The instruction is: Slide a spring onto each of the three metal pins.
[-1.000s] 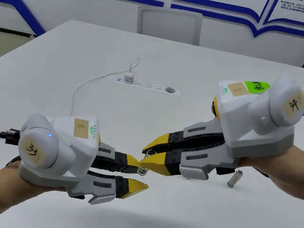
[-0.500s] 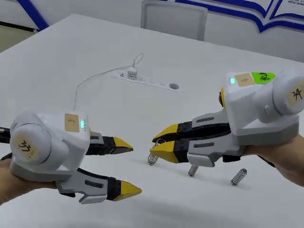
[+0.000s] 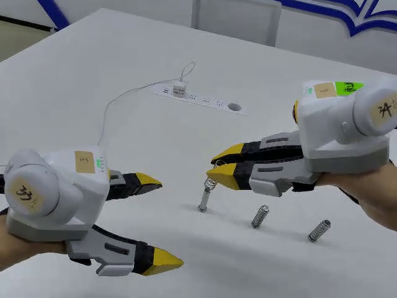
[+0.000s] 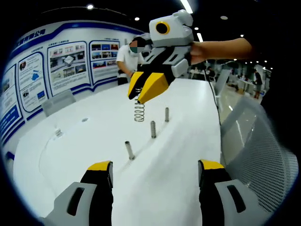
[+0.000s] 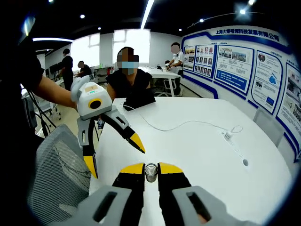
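White counter (image 3: 74,81): broad and matte — carrying the three pins and the cable gear.
Left gripper (image 3: 160,221): white-and-grey body with black, yellow-tipped fingers (image 3: 160,261), low at the near left of the head view.
Left fingers: spread wide apart, nothing between them, aimed toward the row of pins.
Right gripper (image 3: 213,166): same build, green sticker on top, raised above the counter at the right of the head view.
Right fingers (image 3: 228,177): pressed in on a small coiled steel spring (image 5: 150,172), pinching one end between the yellow tips.
Leftmost thin metal pin (image 4: 128,149): upright on the counter, shaft bare, nearest the left gripper.
Middle metal pin (image 4: 153,129): upright, sleeved in a grey coil spring (image 3: 260,216) along its length.
Rightmost metal pin (image 4: 166,114): likewise sleeved, in another coil spring (image 3: 319,230).
Row of pins: in a line, each apart from the next, lying between the two grippers.
Held spring: hanging down from the right tips, clear of the counter; in the head view its lower end right at the top of the leftmost pin, in the left gripper view higher and off to one side of it — touching or not, cannot tell.
White power strip (image 3: 198,100): flat on the counter well beyond the pins, small white plug (image 3: 180,90) seated in it, thin white cable (image 3: 115,103) looping away to the left.
Grey chair back (image 3: 236,15): at the far edge of the counter.
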The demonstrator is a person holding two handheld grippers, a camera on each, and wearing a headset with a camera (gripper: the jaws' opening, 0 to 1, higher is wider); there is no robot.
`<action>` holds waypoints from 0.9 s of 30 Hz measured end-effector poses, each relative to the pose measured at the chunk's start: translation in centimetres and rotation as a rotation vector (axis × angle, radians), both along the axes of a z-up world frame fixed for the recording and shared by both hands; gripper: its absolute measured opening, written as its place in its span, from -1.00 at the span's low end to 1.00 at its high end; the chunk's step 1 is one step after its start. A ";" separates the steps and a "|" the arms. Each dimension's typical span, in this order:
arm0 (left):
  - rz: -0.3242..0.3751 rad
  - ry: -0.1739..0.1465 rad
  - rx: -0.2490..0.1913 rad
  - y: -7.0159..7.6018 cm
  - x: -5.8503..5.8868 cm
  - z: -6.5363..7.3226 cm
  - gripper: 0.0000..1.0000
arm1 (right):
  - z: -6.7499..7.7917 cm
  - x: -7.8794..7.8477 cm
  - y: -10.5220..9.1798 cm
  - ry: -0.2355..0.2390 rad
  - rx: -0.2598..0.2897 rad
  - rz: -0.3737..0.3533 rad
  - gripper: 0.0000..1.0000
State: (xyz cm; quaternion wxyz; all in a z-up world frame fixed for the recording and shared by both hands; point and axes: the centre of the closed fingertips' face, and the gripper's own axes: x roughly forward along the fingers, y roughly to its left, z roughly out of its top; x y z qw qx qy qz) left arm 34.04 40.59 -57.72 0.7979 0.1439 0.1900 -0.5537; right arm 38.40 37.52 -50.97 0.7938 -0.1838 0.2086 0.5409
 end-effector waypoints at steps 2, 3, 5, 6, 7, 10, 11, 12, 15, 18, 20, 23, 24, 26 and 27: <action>0.013 -0.002 0.007 0.3 0.3 -0.2 0.60 | -0.2 0.4 -0.2 0.003 -0.003 -0.012 -0.79; 0.020 -0.002 0.006 0.4 0.5 -0.2 0.63 | -0.3 0.5 -0.3 0.004 -0.005 -0.015 -0.79; 0.039 -0.015 -0.013 0.4 0.9 0.2 0.70 | -0.6 0.9 -0.5 0.006 -0.007 -0.027 -0.79; 0.052 -0.021 -0.022 0.4 1.1 0.4 0.75 | -0.7 1.2 -0.6 0.007 -0.009 -0.033 -0.79; 0.065 -0.019 -0.023 0.5 1.3 0.4 0.82 | -0.8 1.5 -0.7 0.007 -0.010 -0.042 -0.79; 0.078 -0.029 -0.014 0.7 1.7 0.3 0.92 | -1.1 2.2 -0.8 0.013 -0.009 -0.065 -0.79; 0.080 -0.025 -0.011 0.8 1.8 0.2 0.91 | -1.2 2.6 -0.9 0.010 -0.010 -0.076 -0.79; 0.081 -0.025 -0.011 0.9 1.8 0.2 0.91 | -1.3 2.8 -0.9 0.013 -0.008 -0.083 -0.79; 0.085 -0.032 -0.023 1.0 1.8 0.3 0.94 | -1.6 3.2 -1.0 0.022 -0.006 -0.100 -0.79; 0.093 -0.031 -0.031 1.0 1.9 0.4 0.98 | -1.9 3.4 -1.1 0.025 -0.013 -0.108 -0.79; 0.103 -0.032 -0.029 1.1 2.0 0.3 1.00 | -2.2 3.7 -1.2 0.034 -0.010 -0.118 -0.79; 0.108 -0.030 -0.028 1.3 2.1 0.2 1.00 | -2.4 4.0 -1.2 0.041 -0.006 -0.128 -0.79; 0.107 -0.028 -0.028 1.3 2.0 0.1 1.00 | -2.6 4.1 -1.2 0.044 -0.005 -0.133 -0.79; 0.106 -0.027 -0.030 1.3 2.0 0.1 1.00 | -2.8 4.3 -1.2 0.047 -0.003 -0.139 -0.79; 0.105 -0.025 -0.031 1.3 2.0 0.1 1.00 | -2.9 4.4 -1.1 0.054 0.006 -0.148 -0.79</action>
